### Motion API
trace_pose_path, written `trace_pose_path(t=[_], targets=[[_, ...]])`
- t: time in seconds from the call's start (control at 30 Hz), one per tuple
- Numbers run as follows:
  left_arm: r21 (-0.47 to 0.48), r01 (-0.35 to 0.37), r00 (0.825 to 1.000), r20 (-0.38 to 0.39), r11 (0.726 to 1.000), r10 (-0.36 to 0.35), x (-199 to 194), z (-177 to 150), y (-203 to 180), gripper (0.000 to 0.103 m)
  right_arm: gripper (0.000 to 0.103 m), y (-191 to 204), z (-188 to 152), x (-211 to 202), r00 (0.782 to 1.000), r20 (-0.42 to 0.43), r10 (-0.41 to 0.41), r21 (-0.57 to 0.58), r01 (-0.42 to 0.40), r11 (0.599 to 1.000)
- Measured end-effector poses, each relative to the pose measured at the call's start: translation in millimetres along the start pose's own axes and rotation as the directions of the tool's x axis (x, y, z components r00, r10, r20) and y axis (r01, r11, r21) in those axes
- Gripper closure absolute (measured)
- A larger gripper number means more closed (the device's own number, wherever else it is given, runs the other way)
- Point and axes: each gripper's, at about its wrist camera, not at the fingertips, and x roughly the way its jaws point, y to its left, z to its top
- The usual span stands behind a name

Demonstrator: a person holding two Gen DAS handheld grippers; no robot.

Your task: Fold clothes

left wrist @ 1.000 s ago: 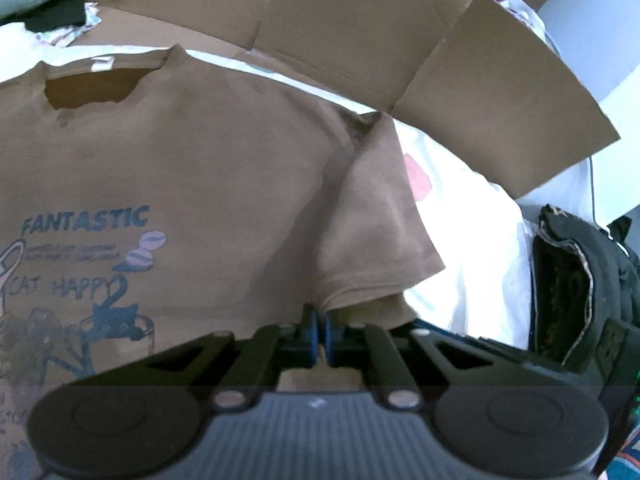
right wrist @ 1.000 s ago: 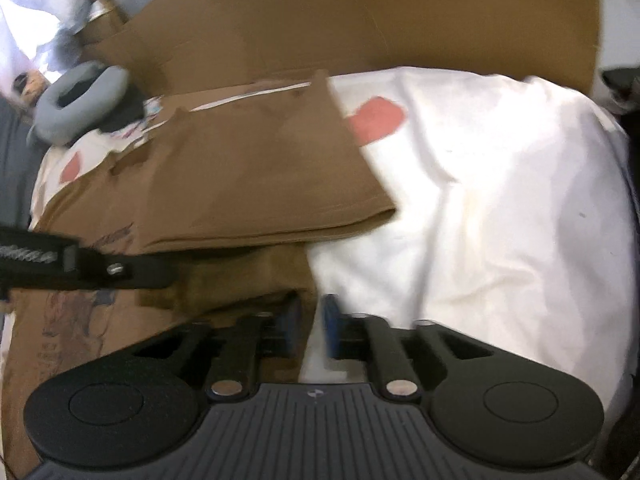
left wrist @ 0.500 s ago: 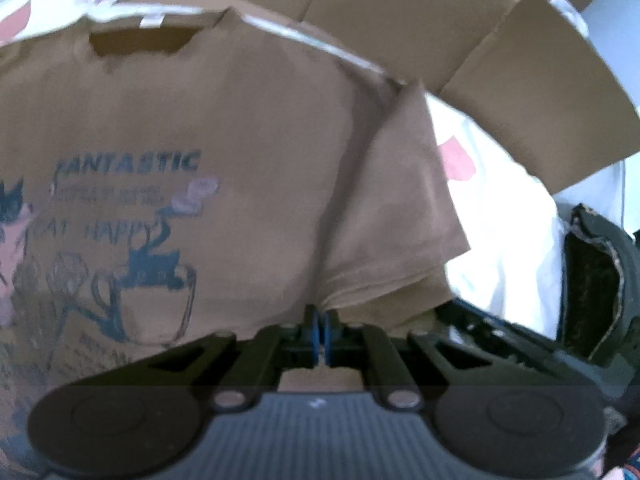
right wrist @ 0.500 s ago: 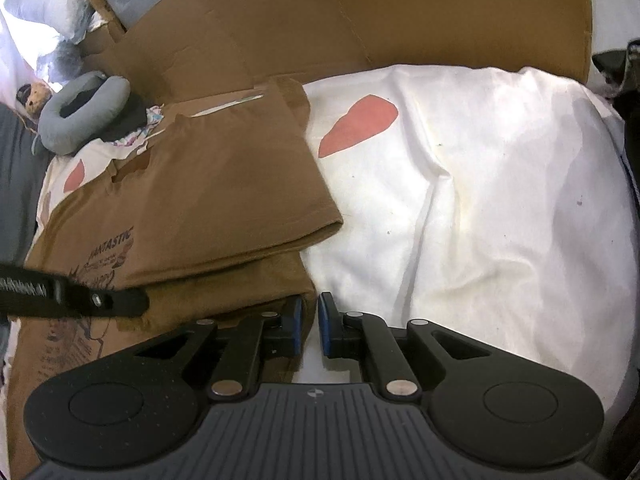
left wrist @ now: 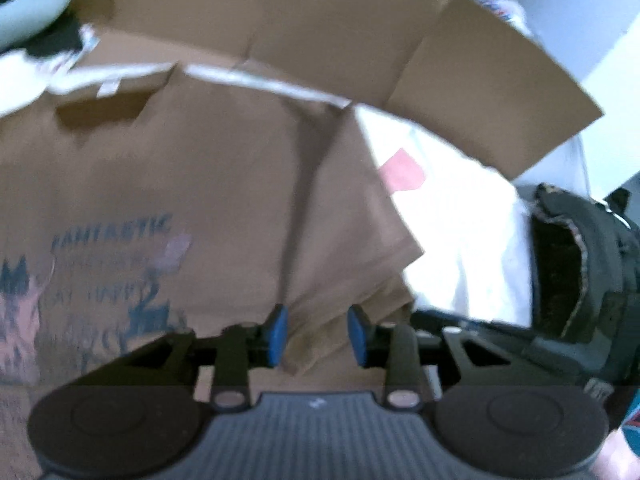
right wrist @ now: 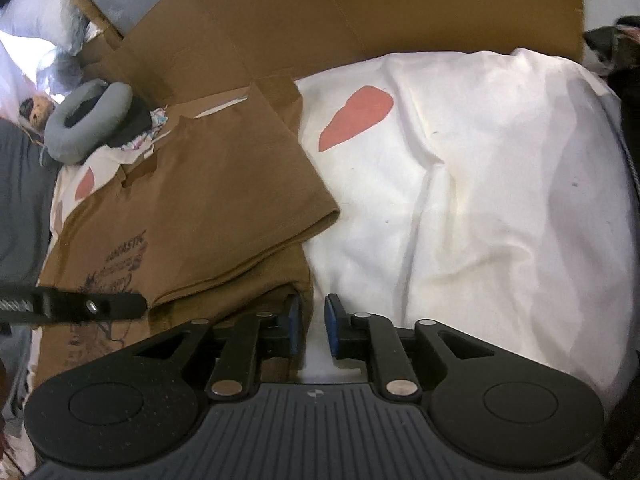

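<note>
brown t-shirt lies on white sheet, cardboard behind.

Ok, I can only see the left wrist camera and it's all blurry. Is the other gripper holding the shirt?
Observer: No. In the right wrist view the right gripper is open. The brown shirt has its edge lying between the jaws, but it isn't pinched.
Operator: Can that camera see my gripper?
Observer: A bit. One of the left gripper's fingers pokes in from the left, over the shirt's print.
Operator: What's up past the collar?
Observer: A grey neck pillow, lying just beyond the shirt.
</note>
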Motion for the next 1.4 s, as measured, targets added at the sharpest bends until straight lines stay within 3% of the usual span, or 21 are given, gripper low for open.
trace_pose_path(t=[0.07, 0.23, 0.63, 0.73, 0.83, 1.0, 1.17, 1.4], targets=[[-0.005, 0.032, 0.999, 0.004, 0.999, -0.032, 1.7, 10.6, -7.0, 0.068, 0.077, -1.3, -0.4, -5.4, 1.0, 0.009, 0.006, 0.006, -0.006, 1.0], [0.081, 0.057, 0.998, 0.029, 0.995, -0.06, 16.4, 36.5, -46.9, 0.068, 0.077, 0.5, 1.5, -16.2, 0.998, 0.043, 0.035, 0.009, -0.035, 0.999], [0.271, 0.081, 0.997, -0.018, 0.959, -0.079, 69.0, 37.5, -106.4, 0.069, 0.077, -3.1, -3.3, -23.4, 0.998, 0.055, 0.02, 0.016, -0.02, 1.0], [0.307, 0.073, 0.997, -0.027, 0.949, -0.068, 79.0, 36.1, -108.8, 0.071, 0.077, -6.5, -6.3, -20.5, 0.999, 0.038, 0.009, 0.031, -0.01, 0.999], [0.353, 0.069, 0.998, -0.027, 0.933, -0.064, 85.4, 31.8, -109.5, 0.083, 0.077, -10.1, -8.8, -20.6, 1.0, 0.029, -0.005, 0.04, 0.004, 0.999], [0.41, 0.05, 0.999, -0.029, 0.911, -0.042, 92.7, 23.6, -108.6, 0.084, 0.077, -17.3, -16.6, -18.6, 1.0, 0.012, -0.005, 0.066, 0.004, 0.998], [0.424, 0.007, 1.0, -0.008, 0.906, -0.004, 100.5, 22.6, -106.1, 0.081, 0.077, -16.8, -17.0, -18.0, 1.0, 0.01, -0.003, 0.064, 0.002, 0.998], [0.463, 0.004, 1.0, -0.016, 0.886, 0.005, 107.5, 21.0, -109.4, 0.077, 0.077, -15.7, -18.7, -18.7, 1.0, 0.008, -0.003, 0.06, 0.002, 0.998]])
